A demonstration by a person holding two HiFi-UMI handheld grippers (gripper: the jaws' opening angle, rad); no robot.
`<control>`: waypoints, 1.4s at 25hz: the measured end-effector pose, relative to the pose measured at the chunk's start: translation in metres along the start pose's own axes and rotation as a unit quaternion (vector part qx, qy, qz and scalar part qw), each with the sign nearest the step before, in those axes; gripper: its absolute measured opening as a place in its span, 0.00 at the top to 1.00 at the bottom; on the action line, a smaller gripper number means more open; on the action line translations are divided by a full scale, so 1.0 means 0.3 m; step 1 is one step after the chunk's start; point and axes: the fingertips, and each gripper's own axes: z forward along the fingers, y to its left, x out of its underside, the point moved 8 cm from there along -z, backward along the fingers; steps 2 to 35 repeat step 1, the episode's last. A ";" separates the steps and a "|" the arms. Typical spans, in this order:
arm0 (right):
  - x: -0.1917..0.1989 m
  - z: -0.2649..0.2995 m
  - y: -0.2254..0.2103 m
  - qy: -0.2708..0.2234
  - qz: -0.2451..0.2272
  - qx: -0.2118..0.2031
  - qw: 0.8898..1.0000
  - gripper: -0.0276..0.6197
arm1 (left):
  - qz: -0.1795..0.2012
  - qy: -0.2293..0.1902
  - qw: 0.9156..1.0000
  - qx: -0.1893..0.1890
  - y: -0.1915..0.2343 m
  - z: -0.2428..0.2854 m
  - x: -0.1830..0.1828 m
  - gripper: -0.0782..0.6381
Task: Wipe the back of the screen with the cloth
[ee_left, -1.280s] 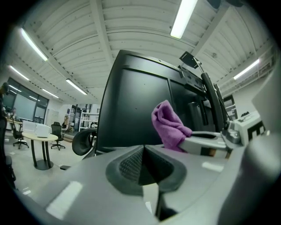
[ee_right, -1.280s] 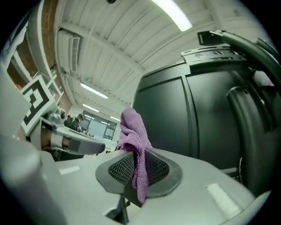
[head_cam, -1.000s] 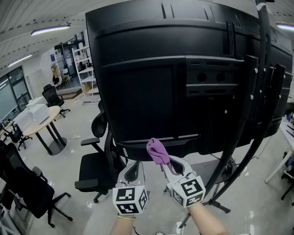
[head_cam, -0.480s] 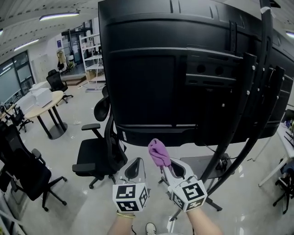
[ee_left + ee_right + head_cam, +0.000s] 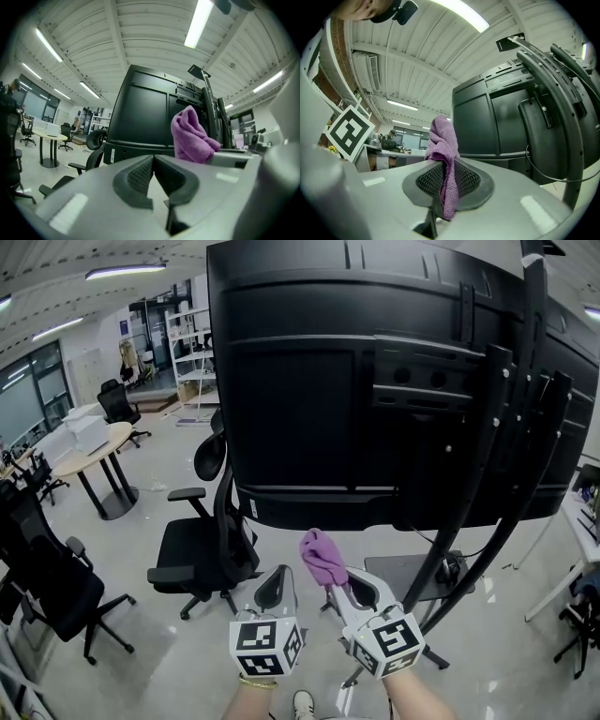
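Here, a crumpled purple terry cloth is pinched between the right gripper's jaws, bunched above its tips. The large black screen back is seen ahead and above. The left gripper, alongside, is closed on nothing.

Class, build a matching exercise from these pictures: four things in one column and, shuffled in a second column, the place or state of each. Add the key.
1. cloth
2. left gripper
3. screen
4. round table

A. jaws shut, nothing held
B. far left of the room
C. pinched in the right gripper
D. black, back facing the grippers

Pairs: 1-C; 2-A; 3-D; 4-B
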 end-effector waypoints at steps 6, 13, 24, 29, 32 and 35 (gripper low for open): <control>-0.002 -0.009 0.002 -0.001 0.001 0.000 1.000 0.89 | 0.001 0.000 1.000 0.001 -0.006 -0.007 0.000 0.88; -0.002 -0.009 0.002 -0.001 0.001 0.000 1.000 0.89 | 0.001 0.000 1.000 0.001 -0.006 -0.007 0.000 0.88; -0.002 -0.009 0.002 -0.001 0.001 0.000 1.000 0.89 | 0.001 0.000 1.000 0.001 -0.006 -0.007 0.000 0.88; -0.002 -0.009 0.002 -0.001 0.001 0.000 1.000 0.89 | 0.001 0.000 1.000 0.001 -0.006 -0.007 0.000 0.88; -0.002 -0.009 0.002 -0.001 0.001 0.000 1.000 0.89 | 0.001 0.000 1.000 0.001 -0.006 -0.007 0.000 0.88; -0.002 -0.009 0.002 -0.001 0.001 0.000 1.000 0.89 | 0.001 0.000 1.000 0.001 -0.006 -0.007 0.000 0.88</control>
